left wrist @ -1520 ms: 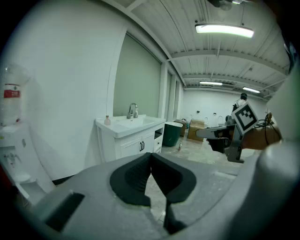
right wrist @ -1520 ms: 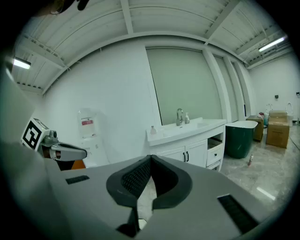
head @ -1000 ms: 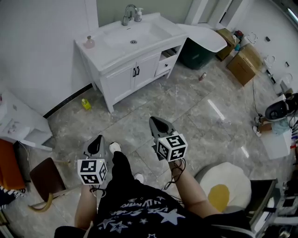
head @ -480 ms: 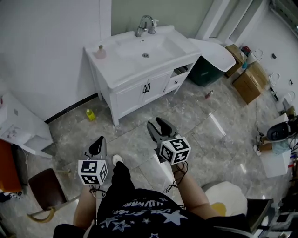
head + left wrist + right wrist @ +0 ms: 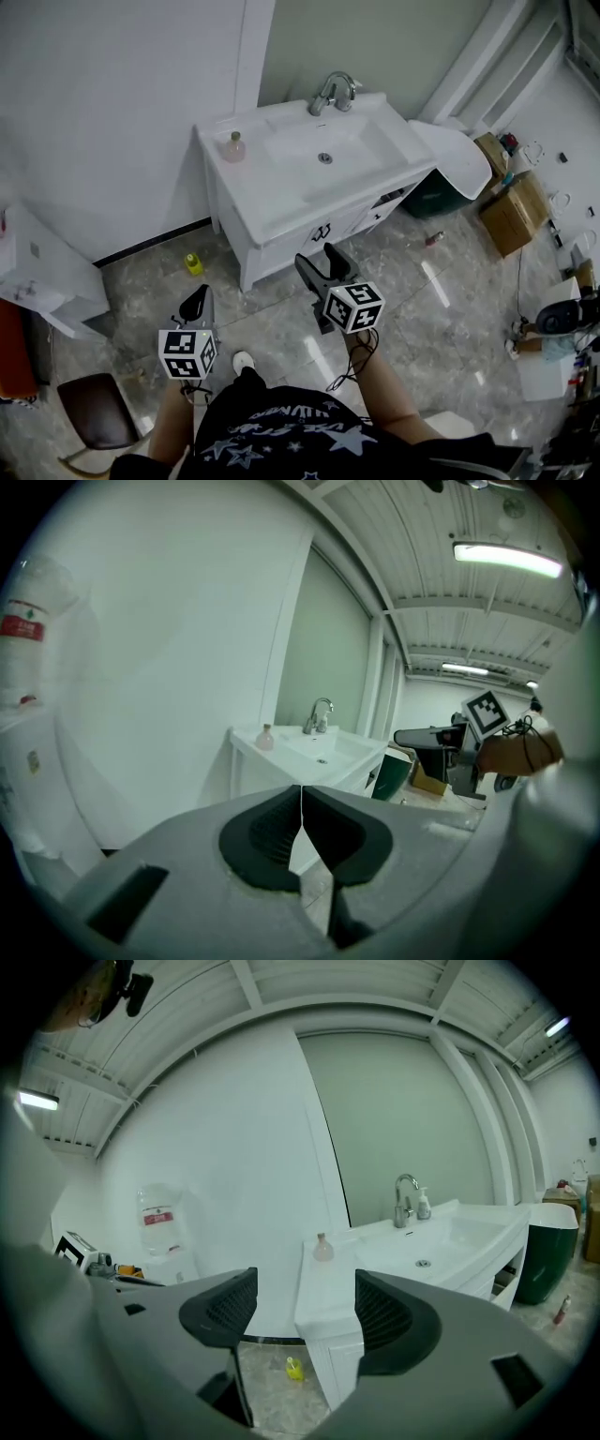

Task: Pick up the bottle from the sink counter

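Note:
A small pink bottle (image 5: 234,147) stands on the back left corner of the white sink counter (image 5: 277,204), left of the basin and the chrome faucet (image 5: 330,92). Both grippers hang over the floor, well short of the counter. My right gripper (image 5: 319,258) points at the cabinet front; its jaws are opening and nothing is between them. The right gripper view shows the bottle (image 5: 322,1248) far ahead, between the spread jaws of the right gripper (image 5: 305,1302). My left gripper (image 5: 197,300) is lower and further left, and shut. The left gripper (image 5: 302,799) shows its pads touching, the bottle (image 5: 266,737) far beyond.
A yellow bottle (image 5: 193,263) lies on the tiled floor left of the cabinet. A dark green bin (image 5: 436,192) and cardboard boxes (image 5: 511,211) stand to the right. A white unit (image 5: 37,272) and a brown chair (image 5: 94,422) are at the left. A soap dispenser (image 5: 424,1204) stands beside the faucet.
The person has walked toward the sink, which now sits lower and nearer in the head view. The right gripper's jaws have spread apart. The left gripper stays shut.

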Available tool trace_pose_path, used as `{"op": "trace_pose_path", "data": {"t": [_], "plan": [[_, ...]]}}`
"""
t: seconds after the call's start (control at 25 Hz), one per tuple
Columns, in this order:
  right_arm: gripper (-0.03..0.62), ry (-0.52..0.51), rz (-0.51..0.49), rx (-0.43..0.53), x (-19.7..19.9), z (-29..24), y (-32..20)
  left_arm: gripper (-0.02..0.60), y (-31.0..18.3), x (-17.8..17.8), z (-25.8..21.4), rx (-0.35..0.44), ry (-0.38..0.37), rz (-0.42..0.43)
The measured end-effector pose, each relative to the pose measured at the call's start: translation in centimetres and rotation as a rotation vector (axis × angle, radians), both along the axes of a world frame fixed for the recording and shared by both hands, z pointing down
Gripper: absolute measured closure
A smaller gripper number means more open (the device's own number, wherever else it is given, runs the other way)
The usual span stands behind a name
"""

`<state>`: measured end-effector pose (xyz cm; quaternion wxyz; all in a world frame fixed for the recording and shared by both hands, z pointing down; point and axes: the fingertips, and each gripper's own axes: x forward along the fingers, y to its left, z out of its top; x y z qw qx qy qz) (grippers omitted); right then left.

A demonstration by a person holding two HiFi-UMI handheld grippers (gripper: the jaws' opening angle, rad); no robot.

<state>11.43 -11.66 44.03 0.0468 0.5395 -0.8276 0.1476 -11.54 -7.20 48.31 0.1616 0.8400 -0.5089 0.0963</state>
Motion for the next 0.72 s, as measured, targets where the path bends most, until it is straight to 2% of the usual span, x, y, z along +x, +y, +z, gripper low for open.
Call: {"op": "trace_pose_path", "data": {"t": [0.2,0.52,0.72], "plan": [[0.281,0.019,-0.027,-0.003,-3.0,0.2,-5.7,0.560,-5.0,-3.2,0.8,-0.006,-0.024,-0.027],[0.283,0.026,-0.085,-0.013,-5.2,1.0,-12.4,0.560,-10.2,-3.4,1.0,-0.020,-0.033,-0.032],[0.283,0.014,-0.159,-0.005,-6.2,1.7,-19.7,0.560,-14.4,-4.1,1.3,-0.030,-0.039,-0.119]]}}
